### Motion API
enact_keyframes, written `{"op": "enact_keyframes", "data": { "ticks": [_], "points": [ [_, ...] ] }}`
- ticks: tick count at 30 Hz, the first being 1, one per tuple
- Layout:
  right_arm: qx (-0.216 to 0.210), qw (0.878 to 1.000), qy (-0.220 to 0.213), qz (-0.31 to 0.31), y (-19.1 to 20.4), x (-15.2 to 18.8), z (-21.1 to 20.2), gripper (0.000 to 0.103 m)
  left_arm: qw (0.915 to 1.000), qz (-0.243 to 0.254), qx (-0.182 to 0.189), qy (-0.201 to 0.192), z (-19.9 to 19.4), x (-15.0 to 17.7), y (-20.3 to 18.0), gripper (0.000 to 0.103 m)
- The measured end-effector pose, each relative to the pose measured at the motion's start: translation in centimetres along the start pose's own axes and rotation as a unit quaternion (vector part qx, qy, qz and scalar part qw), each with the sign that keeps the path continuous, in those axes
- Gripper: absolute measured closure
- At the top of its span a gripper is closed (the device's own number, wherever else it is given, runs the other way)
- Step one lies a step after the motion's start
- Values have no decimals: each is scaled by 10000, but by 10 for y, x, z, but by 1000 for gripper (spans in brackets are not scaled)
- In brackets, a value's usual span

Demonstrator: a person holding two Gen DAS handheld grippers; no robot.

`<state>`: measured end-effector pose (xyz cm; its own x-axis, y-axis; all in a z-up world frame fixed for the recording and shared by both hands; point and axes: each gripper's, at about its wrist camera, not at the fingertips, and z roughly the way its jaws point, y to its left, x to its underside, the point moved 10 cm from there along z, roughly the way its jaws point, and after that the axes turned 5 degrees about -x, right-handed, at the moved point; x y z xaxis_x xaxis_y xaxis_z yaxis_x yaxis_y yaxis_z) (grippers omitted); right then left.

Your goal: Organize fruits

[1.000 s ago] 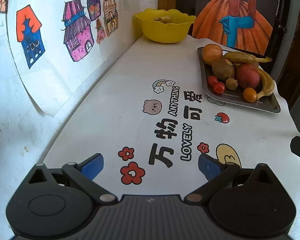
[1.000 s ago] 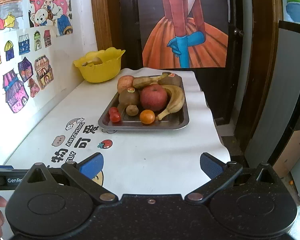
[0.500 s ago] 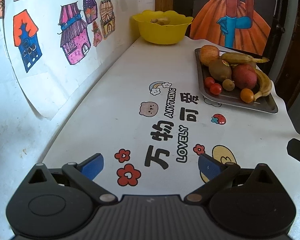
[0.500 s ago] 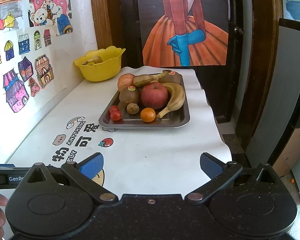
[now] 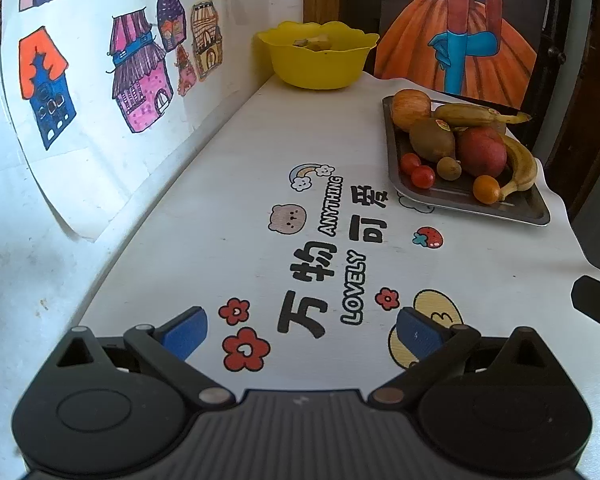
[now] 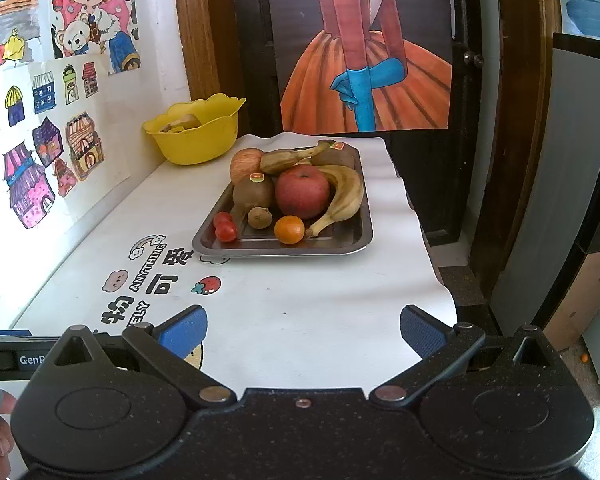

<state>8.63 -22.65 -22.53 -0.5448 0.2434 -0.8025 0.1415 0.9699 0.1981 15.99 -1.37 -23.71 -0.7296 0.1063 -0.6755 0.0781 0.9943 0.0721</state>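
- Wall drawings (image 5: 140, 92): paper sheets of coloured houses hang on the wall along the left edge of the desk (image 5: 228, 184). They do not intrude on the working surface.
- Left tongs (image 5: 302, 330): released, blue pads spread wide, nothing between them. They hover low over the near end of the desk, above the printed flowers and lettering, well apart from any fruit.
- Yellow bowl (image 6: 196, 134): stands at the far left corner against the wall. Some pale pieces lie inside; what they are cannot be told.
- Metal tray (image 6: 284, 246): stands at the far right of the desk, near the bowl but apart from it. It carries the fruit heaped together: two cherry tomatoes (image 6: 225, 227), a small kiwi (image 6: 259, 217), a large kiwi (image 6: 253, 192), a red apple (image 6: 302, 191), a small orange (image 6: 289, 229), a ripe banana (image 6: 342, 200), and a second apple and a dark banana behind.
- Right tongs (image 6: 303, 330): released and empty, aimed straight at the tray from the near end.
- Step in hand, as a judgement: both tongs stand off from the fruit. The scene fits either an approach to the tray or a withdrawal after sorting.
- Obstruction: the fruits touch and overlap; the front-row items are the most accessible. The desk between tongs and tray carries nothing.
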Motion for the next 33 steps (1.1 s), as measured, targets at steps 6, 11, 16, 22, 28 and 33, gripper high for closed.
{"op": "enact_keyframes", "data": {
  "ticks": [6,11,16,22,28,33],
  "points": [
    [1,10000,4,1,0,0,0,1,10000,2,-3,3,0,0,-1,1],
    [13,10000,9,19,-2,0,0,1,10000,9,0,5,1,0,-2,1],
    [12,10000,17,22,-3,0,0,1,10000,2,-5,11,1,0,-3,1],
    [19,10000,29,26,-3,0,1,1,10000,6,-3,15,2,0,-3,1],
    [18,10000,41,29,-3,1,1,1,10000,1,44,20,3,1,-6,1],
    [23,10000,53,33,-3,2,3,1,10000,4,64,40,4,0,-5,1]
  ]
}}
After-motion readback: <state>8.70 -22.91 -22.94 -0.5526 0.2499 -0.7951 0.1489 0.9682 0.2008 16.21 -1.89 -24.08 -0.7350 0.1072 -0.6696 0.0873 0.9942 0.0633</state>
